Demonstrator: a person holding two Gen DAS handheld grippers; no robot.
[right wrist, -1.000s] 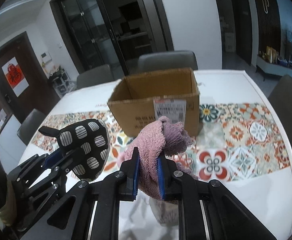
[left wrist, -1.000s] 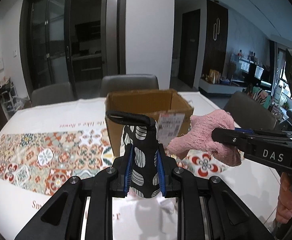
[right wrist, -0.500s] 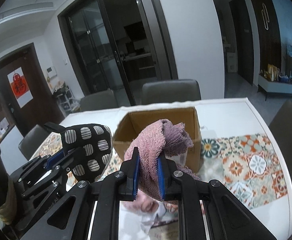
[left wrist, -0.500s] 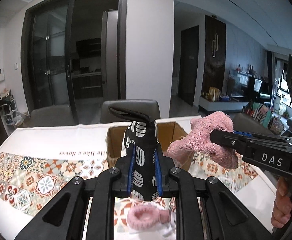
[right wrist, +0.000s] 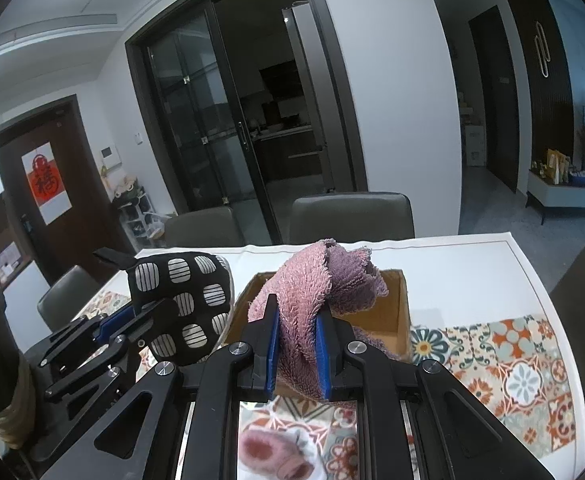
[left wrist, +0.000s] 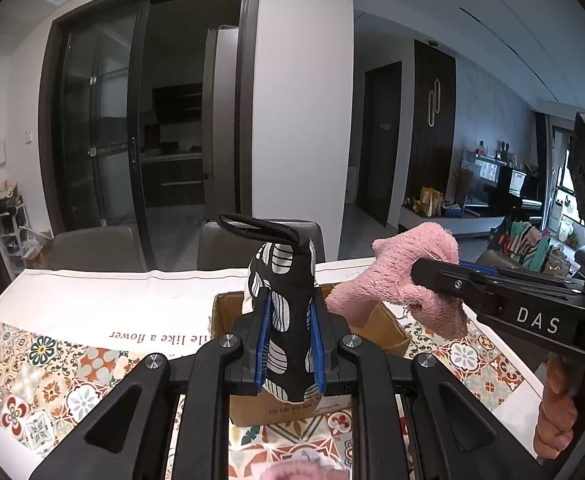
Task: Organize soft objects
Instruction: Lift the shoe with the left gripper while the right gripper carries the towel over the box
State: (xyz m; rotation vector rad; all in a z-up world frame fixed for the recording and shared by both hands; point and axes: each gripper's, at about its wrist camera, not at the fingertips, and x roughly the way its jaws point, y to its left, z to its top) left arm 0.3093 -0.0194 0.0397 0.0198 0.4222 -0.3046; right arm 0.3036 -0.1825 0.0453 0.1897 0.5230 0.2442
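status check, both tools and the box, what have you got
Left tool shut on black patterned mitt. Right tool shut on pink towel. Both held up before open cardboard box. Nothing blocking the box.

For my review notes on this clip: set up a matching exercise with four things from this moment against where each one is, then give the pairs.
Things:
1. oven mitt
2. pink towel
3. cardboard box
4. pink scrunchie

Places:
A. open on the tablecloth, behind both grippers
B. clamped in the left gripper
C. lying on the table below the grippers
D. clamped in the right gripper

Pairs: 1-B, 2-D, 3-A, 4-C
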